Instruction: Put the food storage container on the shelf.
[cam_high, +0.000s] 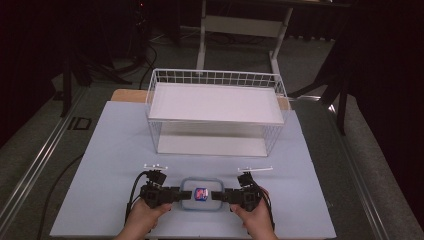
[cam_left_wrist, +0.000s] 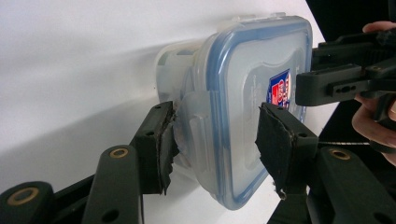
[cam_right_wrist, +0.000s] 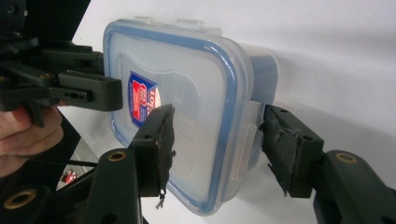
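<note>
**A lidded plastic box gripped from both ends at the near edge of the table**

A clear plastic box (cam_high: 201, 194) with a blue-rimmed lid is seen at the near middle of the pale table (cam_high: 100, 165), between the two hands. The left gripper (cam_left_wrist: 215, 140) is clamped on one short end, one pad on the lid and the other under the side latch. The right gripper (cam_right_wrist: 217, 140) is set around the opposite end; its lower pad seems pressed to the lid, while a thin gap appears between the outer pad and the latch, so a firm hold cannot be confirmed. The box is judged light, stiff and smooth, so slipping is likely if it is squeezed at one end alone; the latch flaps, which flex, are poorer holds than the rim itself. A red and blue label (cam_right_wrist: 142, 98) is borne at the lid's centre. A white wire rack (cam_high: 216, 111) with two shelves stands farther back, well apart. Nothing lies between box and rack.
</note>
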